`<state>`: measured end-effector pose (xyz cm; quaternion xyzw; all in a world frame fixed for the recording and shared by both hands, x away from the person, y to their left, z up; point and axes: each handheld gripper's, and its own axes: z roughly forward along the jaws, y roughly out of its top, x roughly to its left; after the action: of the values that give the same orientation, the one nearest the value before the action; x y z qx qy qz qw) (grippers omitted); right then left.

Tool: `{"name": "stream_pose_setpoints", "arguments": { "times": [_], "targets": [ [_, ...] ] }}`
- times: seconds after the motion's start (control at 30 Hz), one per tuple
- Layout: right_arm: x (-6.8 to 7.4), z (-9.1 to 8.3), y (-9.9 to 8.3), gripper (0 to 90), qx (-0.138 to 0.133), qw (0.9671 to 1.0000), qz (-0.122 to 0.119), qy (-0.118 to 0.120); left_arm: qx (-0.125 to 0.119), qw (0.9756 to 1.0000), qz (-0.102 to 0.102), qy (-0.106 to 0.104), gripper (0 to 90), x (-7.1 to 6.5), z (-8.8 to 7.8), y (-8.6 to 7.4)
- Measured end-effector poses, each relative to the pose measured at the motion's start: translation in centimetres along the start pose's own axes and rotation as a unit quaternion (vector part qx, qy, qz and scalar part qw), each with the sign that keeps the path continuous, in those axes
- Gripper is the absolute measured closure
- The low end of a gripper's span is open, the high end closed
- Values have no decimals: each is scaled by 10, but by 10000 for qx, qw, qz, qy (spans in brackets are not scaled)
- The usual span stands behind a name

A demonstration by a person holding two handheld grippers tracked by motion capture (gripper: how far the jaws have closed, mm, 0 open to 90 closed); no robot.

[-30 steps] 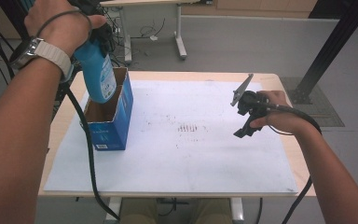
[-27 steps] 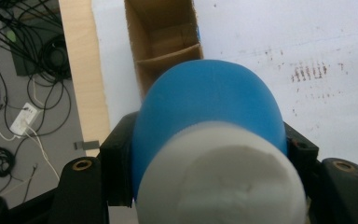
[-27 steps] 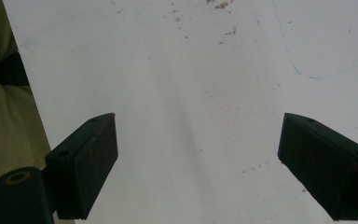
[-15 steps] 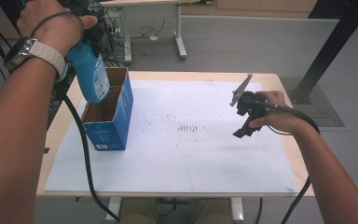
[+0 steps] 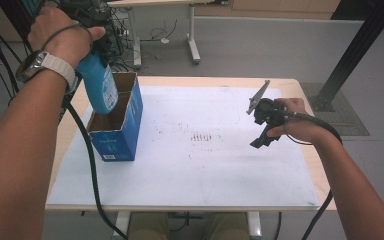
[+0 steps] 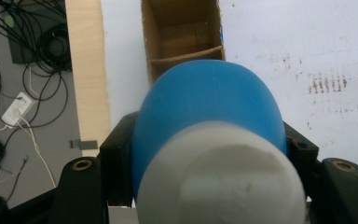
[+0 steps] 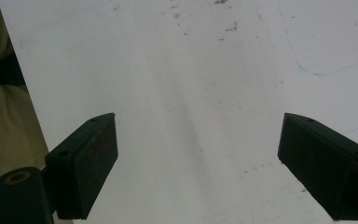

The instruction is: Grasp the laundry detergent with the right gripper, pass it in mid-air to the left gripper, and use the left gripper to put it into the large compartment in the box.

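Left gripper (image 5: 87, 45): fingers clenched on a blue bottle (image 5: 99, 90) with a white cap (image 6: 221, 175), hanging base-down from them, just above the open cardboard box (image 5: 117, 120). Right gripper (image 7: 198, 163): fingers released, nothing between them, white bench (image 7: 177, 70) surface just beyond.
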<state>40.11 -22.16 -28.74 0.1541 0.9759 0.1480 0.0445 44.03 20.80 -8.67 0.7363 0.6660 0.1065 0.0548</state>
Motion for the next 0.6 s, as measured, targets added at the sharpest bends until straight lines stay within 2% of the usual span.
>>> {"name": "stream_pose_setpoints", "arguments": {
  "times": [0.37, 0.6],
  "targets": [
    [1, 4, -1, 121, 55, 10000, 65, 4, -56, 10000, -16, -16, 375, 2, 21, -1],
    [0, 6, -1, 122, 66, 9999, 105, -3, -100, 9999, -8, -98, 376, 4, 38, -2]
  ]
}}
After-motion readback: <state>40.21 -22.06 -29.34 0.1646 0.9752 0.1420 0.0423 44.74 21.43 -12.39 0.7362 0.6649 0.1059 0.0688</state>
